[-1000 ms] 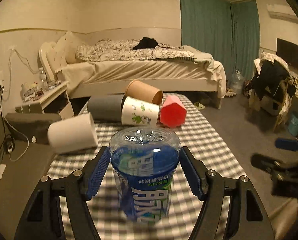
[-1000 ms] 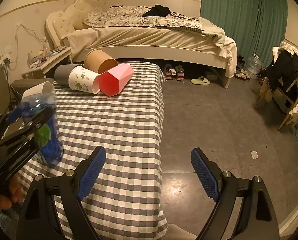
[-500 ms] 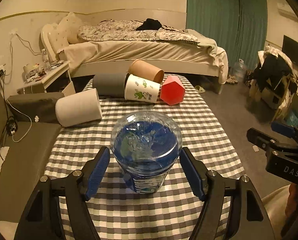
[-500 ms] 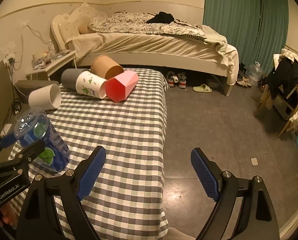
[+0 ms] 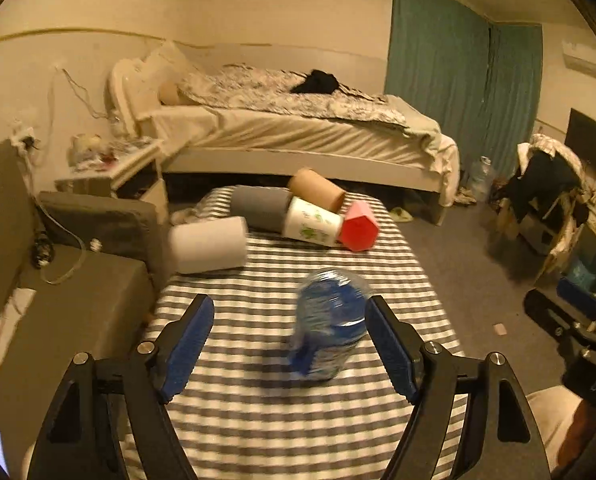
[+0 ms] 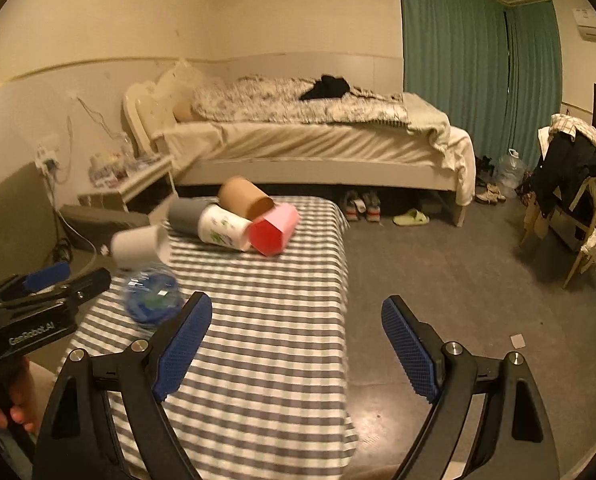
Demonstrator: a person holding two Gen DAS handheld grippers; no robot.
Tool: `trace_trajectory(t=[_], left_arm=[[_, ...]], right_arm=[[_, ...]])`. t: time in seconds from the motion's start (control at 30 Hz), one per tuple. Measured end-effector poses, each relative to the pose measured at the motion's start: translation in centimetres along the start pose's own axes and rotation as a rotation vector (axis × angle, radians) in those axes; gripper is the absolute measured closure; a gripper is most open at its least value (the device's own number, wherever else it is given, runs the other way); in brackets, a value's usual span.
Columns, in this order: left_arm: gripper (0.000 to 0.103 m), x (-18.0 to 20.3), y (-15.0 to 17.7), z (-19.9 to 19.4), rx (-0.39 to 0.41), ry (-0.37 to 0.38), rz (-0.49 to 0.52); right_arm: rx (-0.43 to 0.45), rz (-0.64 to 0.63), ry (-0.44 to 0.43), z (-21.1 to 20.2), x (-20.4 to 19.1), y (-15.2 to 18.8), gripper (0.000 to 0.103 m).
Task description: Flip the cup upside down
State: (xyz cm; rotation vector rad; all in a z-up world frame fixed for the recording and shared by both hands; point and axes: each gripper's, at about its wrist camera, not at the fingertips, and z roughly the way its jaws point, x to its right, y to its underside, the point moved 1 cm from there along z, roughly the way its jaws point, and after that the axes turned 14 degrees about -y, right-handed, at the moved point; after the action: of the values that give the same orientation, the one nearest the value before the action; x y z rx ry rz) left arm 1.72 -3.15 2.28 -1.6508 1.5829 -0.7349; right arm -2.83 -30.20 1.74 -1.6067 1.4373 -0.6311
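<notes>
A clear plastic cup with a blue label [image 5: 329,322] stands upside down on the checkered table [image 5: 266,412], its base up; it also shows in the right wrist view [image 6: 152,300]. My left gripper [image 5: 290,346] is open and empty, and the cup stands free between its blue pads, close to the right one. My right gripper [image 6: 296,350] is open and empty over the table's right edge. Several other cups lie on their sides at the far end: white [image 5: 208,245], grey [image 5: 258,207], brown [image 5: 317,188], white with green print [image 5: 313,227] and red [image 5: 357,227].
A grey sofa [image 5: 58,280] stands left of the table. A bed [image 5: 298,132] and nightstand [image 5: 114,168] are behind. Open floor [image 6: 457,280] lies right of the table, with a chair with clothes [image 6: 577,184] beyond.
My left gripper opened wider, let go of the blue cup and pulled back and up. The cup now stands upside down on the table. The right gripper rose a little.
</notes>
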Motion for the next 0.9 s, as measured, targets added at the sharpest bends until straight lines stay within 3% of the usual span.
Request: trace_trajectory(t=[0.13, 0.33, 0.6, 0.7, 0.9], left_arm=[[0.022, -1.6, 1.8, -0.7, 0.012, -0.026, 0.023], [0.022, -2.6, 4.4, -0.9, 0.012, 0.008, 0.024], [0.021, -2.6, 5.4, -0.1, 0.009, 0.02, 0.028], [0.009, -3.0, 5.6, 0.3, -0.013, 0.009, 0.003], [0.006, -3.6, 5.6, 0.7, -0.031, -0.01, -0.02]], right_arm=[[0.005, -0.012, -0.01, -0.6, -2.1, 1.2, 0.016], [-0.008, -0.008, -0.042, -0.2, -4.6, 3.7, 0.016], [-0.026, -0.029, -0.015, 1.7, -5.3, 5.0, 0.016], [-0.039, -0.022, -0.012, 2.3, -5.1, 5.2, 0.016], [-0.028, -0.02, -0.005, 2.6, -5.2, 5.4, 0.0]])
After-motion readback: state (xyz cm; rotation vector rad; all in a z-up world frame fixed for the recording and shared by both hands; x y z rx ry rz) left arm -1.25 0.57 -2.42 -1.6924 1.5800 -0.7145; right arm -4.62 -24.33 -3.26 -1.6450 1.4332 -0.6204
